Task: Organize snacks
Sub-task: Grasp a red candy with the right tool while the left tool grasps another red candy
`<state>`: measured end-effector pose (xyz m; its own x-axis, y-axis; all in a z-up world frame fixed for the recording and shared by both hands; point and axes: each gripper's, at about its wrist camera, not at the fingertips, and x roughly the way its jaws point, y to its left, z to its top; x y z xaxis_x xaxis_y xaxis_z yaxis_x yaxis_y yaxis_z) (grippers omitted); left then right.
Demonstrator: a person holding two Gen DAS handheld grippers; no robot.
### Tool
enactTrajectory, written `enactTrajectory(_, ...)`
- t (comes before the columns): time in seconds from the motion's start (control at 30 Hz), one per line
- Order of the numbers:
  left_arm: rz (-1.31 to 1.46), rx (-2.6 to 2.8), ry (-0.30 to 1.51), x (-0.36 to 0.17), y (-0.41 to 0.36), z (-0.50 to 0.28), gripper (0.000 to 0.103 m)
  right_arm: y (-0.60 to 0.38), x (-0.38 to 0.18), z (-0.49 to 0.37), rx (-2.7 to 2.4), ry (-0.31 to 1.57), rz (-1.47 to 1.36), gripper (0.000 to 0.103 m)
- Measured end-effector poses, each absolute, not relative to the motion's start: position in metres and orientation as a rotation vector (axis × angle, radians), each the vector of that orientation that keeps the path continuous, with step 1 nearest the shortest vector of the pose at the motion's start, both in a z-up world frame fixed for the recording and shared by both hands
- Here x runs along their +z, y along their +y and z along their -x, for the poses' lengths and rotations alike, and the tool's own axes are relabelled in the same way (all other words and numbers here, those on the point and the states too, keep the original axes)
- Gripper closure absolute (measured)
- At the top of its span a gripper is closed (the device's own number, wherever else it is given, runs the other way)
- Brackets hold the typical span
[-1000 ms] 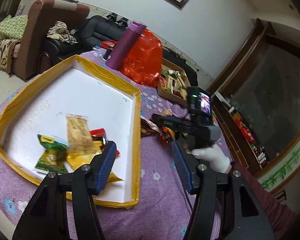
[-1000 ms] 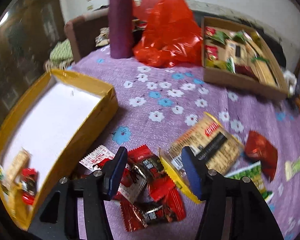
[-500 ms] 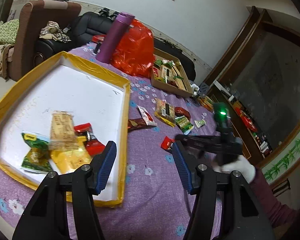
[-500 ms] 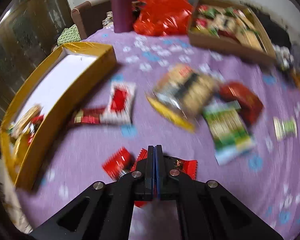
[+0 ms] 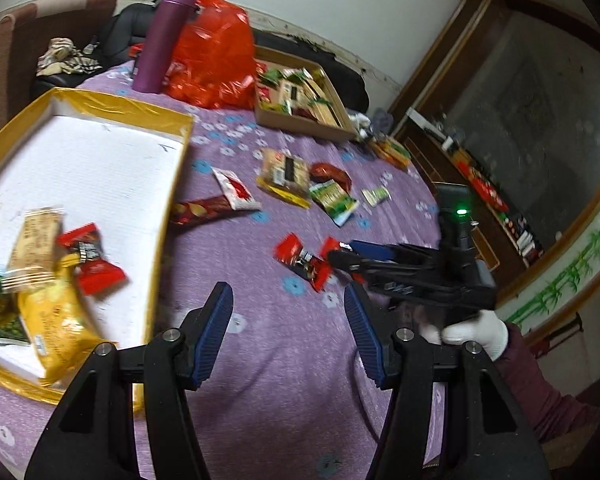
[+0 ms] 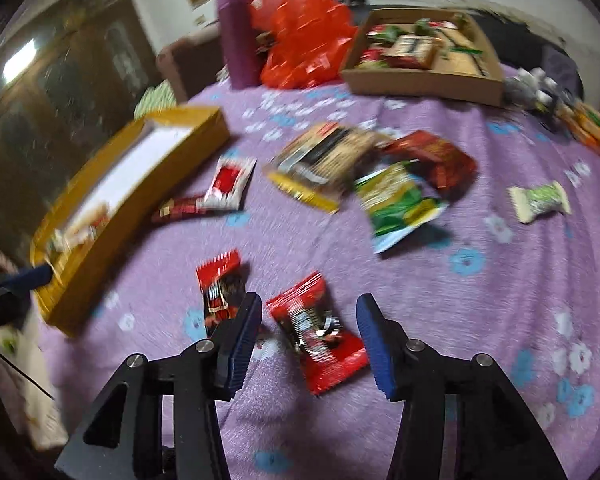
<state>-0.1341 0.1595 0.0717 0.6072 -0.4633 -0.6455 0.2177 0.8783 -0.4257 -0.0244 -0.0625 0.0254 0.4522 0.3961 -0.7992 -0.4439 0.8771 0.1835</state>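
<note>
The right gripper [image 6: 309,338] has just been opening; its jaws now stand spread, and a red packet [image 6: 316,340] lies flat on the cloth between them, not pinched — the pads are clear of it on both sides. The packet's long axis runs aslant, from near the left jaw's tip down toward the right jaw's root, so it seems a small roll of the wrist would square the pads to its narrow sides. A second red packet [image 6: 222,288] lies just beyond the left jaw's tip, partly hidden by it.

The left gripper [image 5: 288,334] hangs with jaws spread and nothing between them, only bare cloth. The yellow tray [image 5: 172,184], already holding several snacks, sits off its left jaw. The right gripper is plainly the nearer to both red packets.

The surface is a purple flowered cloth [image 6: 480,320], soft and likely to drag. More snacks lie scattered ahead of the right jaws, a cardboard box [image 6: 424,80] of snacks beyond, with a purple bottle [image 6: 238,36] and red bag [image 6: 304,28]. The room is dim, and both views are blurred.
</note>
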Motion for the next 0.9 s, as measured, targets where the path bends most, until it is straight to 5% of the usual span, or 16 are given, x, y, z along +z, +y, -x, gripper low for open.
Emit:
enactTrajectory(0.03,0.313,-0.405,0.839,0.070,0.156,0.133,0.046,-0.057,0.021,0.026,0.516,0.966,0.086,0.052)
enactTrajectory(0.1,0.303,-0.410,0.857,0.068,0.148,0.130,0.046,-0.051,0.020,0.032,0.505,0.938,0.144,0.076)
enactTrajectory(0.13,0.301,-0.410,0.867,0.066,0.144,0.128,0.046,-0.051,0.020,0.033,0.497,0.934,0.152,0.077)
enactTrajectory(0.7,0.024,-0.309,0.957,0.014,0.056,0.052,0.047,-0.101,0.017,0.023,0.456,0.916,-0.103,0.078)
enactTrajectory(0.73,-0.022,-0.299,0.937,0.013,0.053,0.053,0.052,-0.101,0.017,0.023,0.454,0.915,-0.104,0.078)
enactTrajectory(0.77,-0.053,-0.283,0.936,0.014,0.051,0.054,0.073,-0.101,0.017,0.023,0.450,0.913,-0.104,0.078)
enactTrajectory(0.9,-0.077,-0.307,0.932,0.014,0.054,0.058,0.081,-0.102,0.017,0.024,0.440,0.909,-0.112,0.078)
